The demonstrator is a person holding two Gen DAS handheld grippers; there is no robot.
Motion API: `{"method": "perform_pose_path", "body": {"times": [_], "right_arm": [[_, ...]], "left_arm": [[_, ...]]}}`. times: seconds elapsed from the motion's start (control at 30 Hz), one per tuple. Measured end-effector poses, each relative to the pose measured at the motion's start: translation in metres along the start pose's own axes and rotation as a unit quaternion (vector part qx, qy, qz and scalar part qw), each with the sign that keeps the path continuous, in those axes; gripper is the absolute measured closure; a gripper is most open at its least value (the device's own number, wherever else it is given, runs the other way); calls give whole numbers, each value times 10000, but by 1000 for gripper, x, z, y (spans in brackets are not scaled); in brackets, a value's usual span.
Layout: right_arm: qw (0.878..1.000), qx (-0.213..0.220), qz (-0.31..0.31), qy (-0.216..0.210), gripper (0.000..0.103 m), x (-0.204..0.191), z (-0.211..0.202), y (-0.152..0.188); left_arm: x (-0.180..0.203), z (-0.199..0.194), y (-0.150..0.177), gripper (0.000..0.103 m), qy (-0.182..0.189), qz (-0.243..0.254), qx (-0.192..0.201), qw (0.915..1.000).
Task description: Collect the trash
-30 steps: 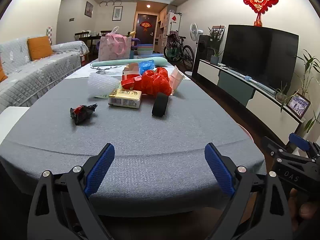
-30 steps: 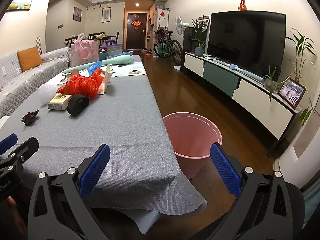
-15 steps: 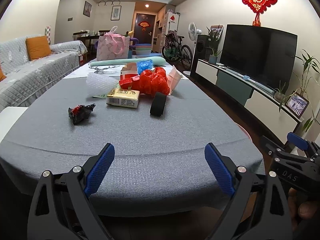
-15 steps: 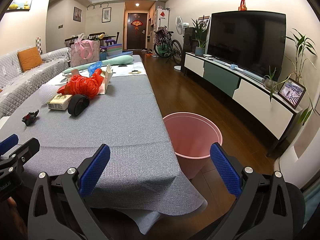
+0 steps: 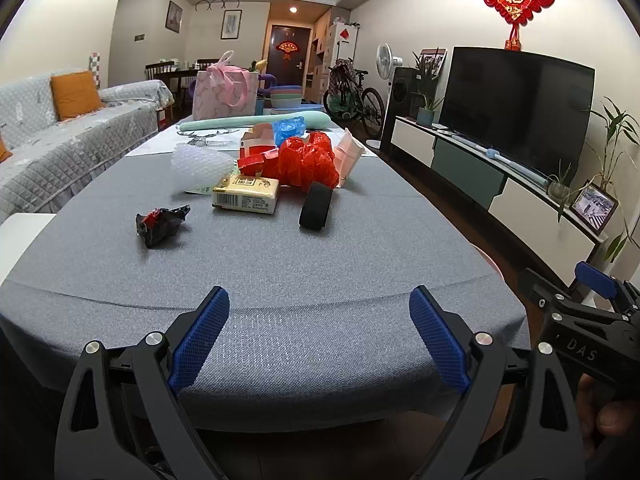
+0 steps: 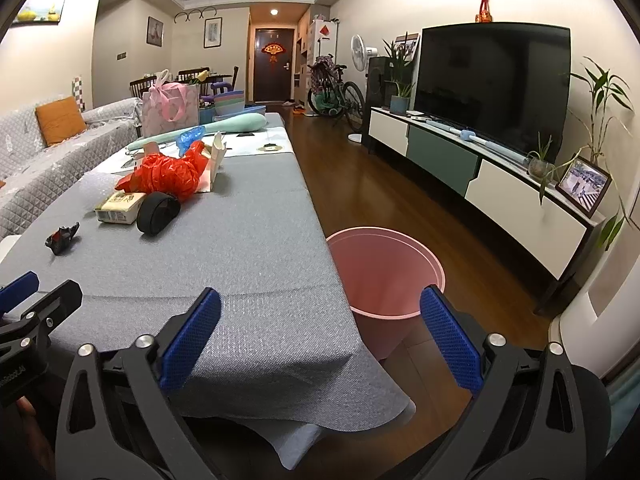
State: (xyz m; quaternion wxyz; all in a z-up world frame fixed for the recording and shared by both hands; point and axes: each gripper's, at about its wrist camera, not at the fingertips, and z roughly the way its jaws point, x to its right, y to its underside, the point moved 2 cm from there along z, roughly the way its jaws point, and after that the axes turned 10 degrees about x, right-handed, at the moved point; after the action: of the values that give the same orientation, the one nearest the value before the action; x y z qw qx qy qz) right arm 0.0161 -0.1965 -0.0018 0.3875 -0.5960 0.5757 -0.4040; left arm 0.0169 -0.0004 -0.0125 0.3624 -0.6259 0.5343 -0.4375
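Trash lies on the grey-clothed table [image 5: 320,272]: a crumpled black and red wrapper [image 5: 162,221], a yellow carton [image 5: 246,199], a black tape roll [image 5: 316,211], a red plastic bag [image 5: 307,162], bubble wrap [image 5: 201,166] and a blue bag [image 5: 289,128]. My left gripper [image 5: 319,338] hangs open and empty over the table's near edge, well short of the wrapper. To the right, my right gripper [image 6: 320,342] is open and empty at the table's near right corner. A pink bin [image 6: 386,270] stands on the floor beside the table.
A pink gift bag [image 5: 224,94], stacked bowls [image 5: 286,100] and a mint-green roll [image 5: 256,121] sit at the table's far end. A grey sofa [image 5: 60,148] runs along the left. TV cabinet [image 6: 480,184], fan [image 6: 362,60] and bicycle [image 6: 334,94] line the right wall past wooden floor.
My left gripper has edged slightly forward, so the trash sits a little lower and larger in its view. The right gripper has barely moved. Both stay open.
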Motion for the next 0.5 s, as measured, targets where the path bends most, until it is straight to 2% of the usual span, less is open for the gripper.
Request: {"method": "perform_pose_path", "body": {"times": [0.03, 0.17, 0.23, 0.3, 0.37, 0.5], "right_arm": [[10000, 10, 19, 10, 18, 0, 0, -1], [9997, 108, 197, -64, 33, 1, -2, -8], [9996, 147, 201, -132, 36, -2, -1, -13], [9995, 163, 193, -189, 40, -7, 3, -19], [9990, 26, 225, -396, 46, -15, 11, -23], [9972, -97, 228, -699, 49, -34, 27, -35]], "left_arm": [[1, 1, 1, 14, -60, 143, -9, 9999], [-2, 2, -2, 15, -121, 195, -20, 9997], [-6, 2, -6, 16, -187, 206, -2, 9996], [-13, 3, -12, 21, -296, 177, 76, 9994], [-22, 3, -18, 24, -440, 122, 162, 9988], [-47, 6, -30, 33, -777, -97, 323, 9964]]}}
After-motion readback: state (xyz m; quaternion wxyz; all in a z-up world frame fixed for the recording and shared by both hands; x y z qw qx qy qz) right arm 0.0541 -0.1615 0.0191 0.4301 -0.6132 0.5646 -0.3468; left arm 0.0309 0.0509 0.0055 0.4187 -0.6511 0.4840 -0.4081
